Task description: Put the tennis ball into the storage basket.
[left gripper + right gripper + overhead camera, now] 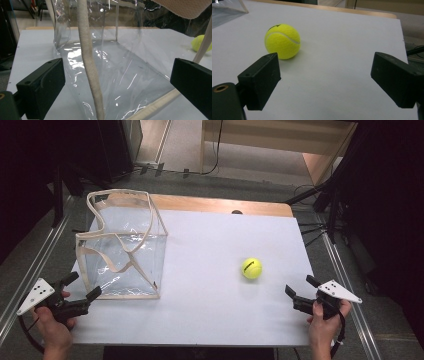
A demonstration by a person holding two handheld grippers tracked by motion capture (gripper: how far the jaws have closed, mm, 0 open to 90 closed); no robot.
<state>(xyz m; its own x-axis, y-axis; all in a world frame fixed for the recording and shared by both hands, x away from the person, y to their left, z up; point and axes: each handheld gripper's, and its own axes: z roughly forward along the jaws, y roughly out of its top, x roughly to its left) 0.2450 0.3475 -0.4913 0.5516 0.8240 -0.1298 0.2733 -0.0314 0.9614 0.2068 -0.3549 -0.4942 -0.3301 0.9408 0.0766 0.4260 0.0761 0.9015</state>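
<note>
Both forearms enter from the bottom of the high view. The left gripper (pixel 85 287) sits low at the left, jaws spread wide. The right gripper (pixel 300 287) sits at the right, jaws likewise apart, holding nothing.

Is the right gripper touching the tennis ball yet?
Apart. Right gripper view: open right gripper sits short of the tennis ball, bare table between.

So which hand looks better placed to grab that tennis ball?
The right. The right gripper sits open just short of the tennis ball, while the left gripper is across the table at the clear bag.
</note>
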